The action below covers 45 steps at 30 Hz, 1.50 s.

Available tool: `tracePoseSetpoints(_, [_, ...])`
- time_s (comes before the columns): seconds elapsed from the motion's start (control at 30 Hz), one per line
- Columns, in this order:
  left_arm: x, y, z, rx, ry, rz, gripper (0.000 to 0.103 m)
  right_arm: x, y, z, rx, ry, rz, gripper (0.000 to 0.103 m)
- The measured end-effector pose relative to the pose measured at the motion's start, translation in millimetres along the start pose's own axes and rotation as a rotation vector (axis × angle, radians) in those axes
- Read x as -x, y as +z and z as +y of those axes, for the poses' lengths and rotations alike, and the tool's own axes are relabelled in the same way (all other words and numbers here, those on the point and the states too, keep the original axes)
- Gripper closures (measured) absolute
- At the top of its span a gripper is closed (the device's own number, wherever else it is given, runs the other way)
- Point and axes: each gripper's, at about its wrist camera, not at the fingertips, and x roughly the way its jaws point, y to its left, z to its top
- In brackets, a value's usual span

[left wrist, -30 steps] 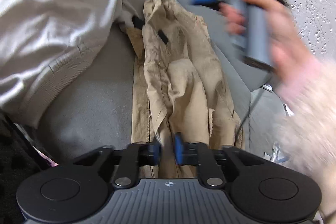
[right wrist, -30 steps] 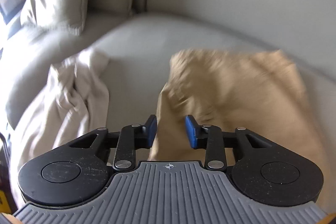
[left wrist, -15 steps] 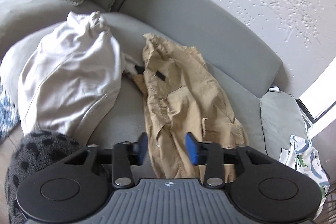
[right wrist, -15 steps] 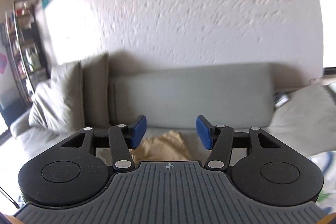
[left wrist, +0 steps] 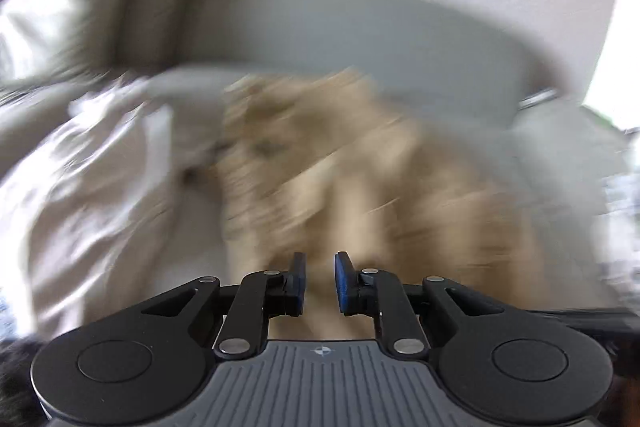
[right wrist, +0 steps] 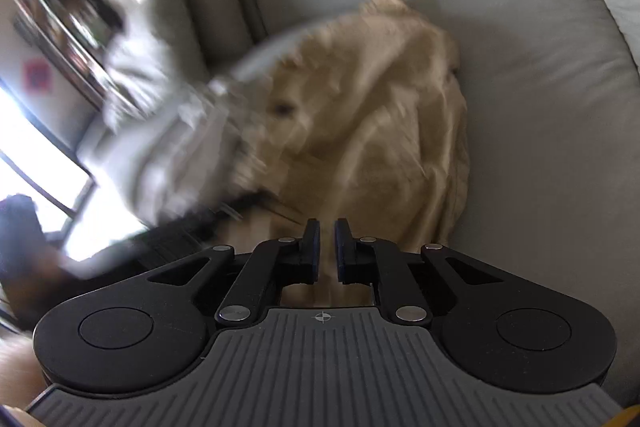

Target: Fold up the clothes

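Both grippers, left and right, have just been closing to a narrow gap holding nothing, above the tan garment crumpled on the sofa; next comes grabbing its near edge.

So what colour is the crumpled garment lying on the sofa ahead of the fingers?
Tan, a khaki beige. The garment shows best in the right wrist view, though blurred.

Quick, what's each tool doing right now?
Left tool: just been closing, narrow gap, grip on tan garment unclear.
Right tool: just been closing, nearly shut, grip unclear.
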Motion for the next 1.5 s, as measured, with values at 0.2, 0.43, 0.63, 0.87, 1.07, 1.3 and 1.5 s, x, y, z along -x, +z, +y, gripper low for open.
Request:
tracePoseSetpoints(0.2, [19,-2,33,0.181,-0.057,-0.007,0.077,13,-1,-25,-0.11,0.023,-0.014,0.088])
tracePoseSetpoints(0.43, [53,-4,16,0.159,-0.171,-0.075,0.065,58,-7,-52,-0.175,0.1,-0.122,0.061])
tracePoseSetpoints(0.63, [30,-4,-18,-0.015,-0.231,-0.09,0.066,37,-23,-84,-0.325,0.153,-0.08,0.059])
tracePoseSetpoints(0.87, [-14,-4,3,0.099,-0.142,0.05,0.06,31,-33,-101,-0.367,0.176,-0.077,0.055])
tracePoseSetpoints(1.07, [-9,-6,3,0.105,-0.162,0.032,0.061,19,-37,-109,-0.434,0.247,-0.035,0.055])
tracePoseSetpoints(1.3, [-11,-8,3,0.068,-0.16,0.021,0.059,15,-38,-110,-0.456,0.26,-0.026,0.054])
tracePoseSetpoints(1.5, [-8,-9,-2,0.03,-0.16,0.0,0.058,14,-37,-109,-0.446,0.253,-0.025,0.054])
